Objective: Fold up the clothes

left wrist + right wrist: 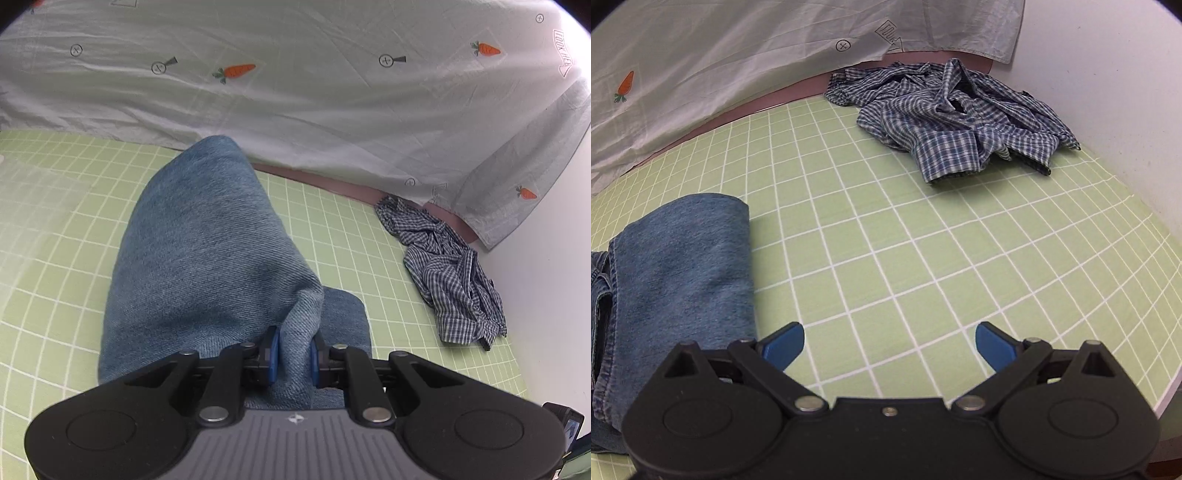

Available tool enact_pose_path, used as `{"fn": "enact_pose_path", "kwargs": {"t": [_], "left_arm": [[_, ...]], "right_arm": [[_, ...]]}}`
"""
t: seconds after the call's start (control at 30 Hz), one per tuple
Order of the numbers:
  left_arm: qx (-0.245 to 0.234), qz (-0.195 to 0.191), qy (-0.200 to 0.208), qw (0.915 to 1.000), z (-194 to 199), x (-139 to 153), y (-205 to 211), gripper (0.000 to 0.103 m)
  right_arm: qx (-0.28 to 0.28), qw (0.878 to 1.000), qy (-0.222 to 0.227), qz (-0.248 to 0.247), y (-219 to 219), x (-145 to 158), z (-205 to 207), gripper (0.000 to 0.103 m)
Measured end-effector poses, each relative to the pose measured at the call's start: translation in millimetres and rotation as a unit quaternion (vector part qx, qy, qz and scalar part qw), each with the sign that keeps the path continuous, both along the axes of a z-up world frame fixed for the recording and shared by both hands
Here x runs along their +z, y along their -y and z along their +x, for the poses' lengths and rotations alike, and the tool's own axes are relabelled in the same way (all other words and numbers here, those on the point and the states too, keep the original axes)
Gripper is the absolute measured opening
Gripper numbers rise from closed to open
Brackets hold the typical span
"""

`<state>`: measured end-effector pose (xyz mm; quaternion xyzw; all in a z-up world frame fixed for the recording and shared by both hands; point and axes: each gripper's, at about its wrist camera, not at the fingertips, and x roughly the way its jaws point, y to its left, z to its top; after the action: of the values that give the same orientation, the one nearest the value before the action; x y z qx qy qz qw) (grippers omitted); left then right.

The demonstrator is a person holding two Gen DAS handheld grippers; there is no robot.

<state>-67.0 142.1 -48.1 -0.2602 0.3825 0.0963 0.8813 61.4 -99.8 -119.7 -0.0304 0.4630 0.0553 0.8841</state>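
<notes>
Left wrist view: the left gripper (294,354) is clamped on a bunched fold of the blue jeans (207,251), its blue pads (272,350) pressing the denim from both sides. From the pinch the denim rises ahead of the fingers as a broad raised sheet, with more of it lying flat just to the right of the fingertips. Under it is the green checked cover (55,221). Ahead, beyond the cover's far edge, hangs a pale sheet printed with carrots (295,92). Far to the right of the gripper, against the white wall (546,295), lies the crumpled checked shirt (450,269).

In the right wrist view, the jeans (683,258) lie folded to the left of the right gripper (890,345), their near edge just beside its left finger and apart from it. This gripper stands wide open with nothing between its blue fingertips (785,345), only bare green cover (886,240) below. The checked shirt (953,118) sits well ahead and slightly right, near the wall (1108,74).
</notes>
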Motion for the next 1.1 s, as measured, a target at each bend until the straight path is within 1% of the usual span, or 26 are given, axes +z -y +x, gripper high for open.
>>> {"fn": "enact_pose_path", "kwargs": {"t": [0.1,0.13,0.27,0.3,0.37,0.4,0.43,0.47,0.5,0.53,0.67,0.7,0.73,0.8,0.83,0.9,0.97,1.0,1.03,1.1], "left_arm": [[-0.012,-0.011,-0.032,0.9993,19,-31,19,0.017],[-0.015,-0.016,-0.05,0.9985,26,-43,24,0.017],[-0.011,-0.032,-0.127,0.9913,46,-90,35,0.018],[-0.004,-0.035,-0.133,0.9905,46,-96,35,0.019],[-0.011,-0.032,-0.132,0.9906,48,-95,37,0.022],[-0.016,-0.035,-0.13,0.9908,49,-93,38,0.029],[-0.022,-0.039,-0.127,0.9909,49,-92,39,0.039],[-0.027,-0.042,-0.125,0.9909,50,-90,40,0.044],[-0.033,-0.046,-0.122,0.9909,50,-88,41,0.053],[-0.038,-0.049,-0.119,0.9909,50,-86,42,0.058],[-0.041,-0.095,-0.081,0.9914,39,-67,34,0.067],[-0.036,-0.106,-0.071,0.9912,34,-62,30,0.071],[-0.03,-0.114,-0.061,0.9912,28,-57,27,0.072],[-0.017,-0.115,-0.043,0.9923,15,-44,20,0.073],[-0.007,-0.111,-0.036,0.9931,9,-40,16,0.075],[0.018,-0.099,-0.03,0.9945,-4,-34,7,0.079],[0.048,-0.074,-0.041,0.9952,-17,-33,-6,0.079],[0.064,-0.059,-0.05,0.995,-23,-33,-14,0.08],[0.079,-0.043,-0.059,0.9942,-28,-32,-21,0.08],[0.097,-0.033,-0.079,0.9916,-38,-37,-40,0.08]], "right_arm": [[0.003,1.0,-0.003,-0.001,15,-4,18,0.1],[0.003,1.0,-0.005,-0.001,18,-5,24,0.1],[0.005,1.0,-0.014,0.005,25,-11,42,0.1],[0.007,1.0,-0.017,0.007,26,-12,45,0.1],[0.016,1.0,-0.022,0.009,25,-15,49,0.1],[0.021,0.999,-0.023,0.01,25,-15,49,0.1],[0.025,0.999,-0.024,0.011,24,-16,50,0.1],[0.028,0.999,-0.025,0.012,23,-16,50,0.1],[0.029,0.999,-0.027,0.013,22,-16,49,0.1],[0.029,0.999,-0.029,0.015,21,-16,48,0.1],[0.036,0.998,-0.034,0.028,15,-14,39,0.1],[0.038,0.998,-0.033,0.032,13,-12,37,0.1],[0.04,0.998,-0.03,0.037,11,-10,35,0.1],[0.046,0.997,-0.026,0.049,6,-4,30,0.1],[0.051,0.997,-0.024,0.06,3,0,29,0.1],[0.062,0.993,-0.033,0.099,-4,4,28,0.1],[0.074,0.986,-0.047,0.142,-11,6,28,0.099],[0.078,0.981,-0.058,0.171,-15,6,30,0.096],[0.079,0.972,-0.075,0.206,-19,4,32,0.091],[0.082,0.954,-0.105,0.268,-30,-2,37,0.084]]}}
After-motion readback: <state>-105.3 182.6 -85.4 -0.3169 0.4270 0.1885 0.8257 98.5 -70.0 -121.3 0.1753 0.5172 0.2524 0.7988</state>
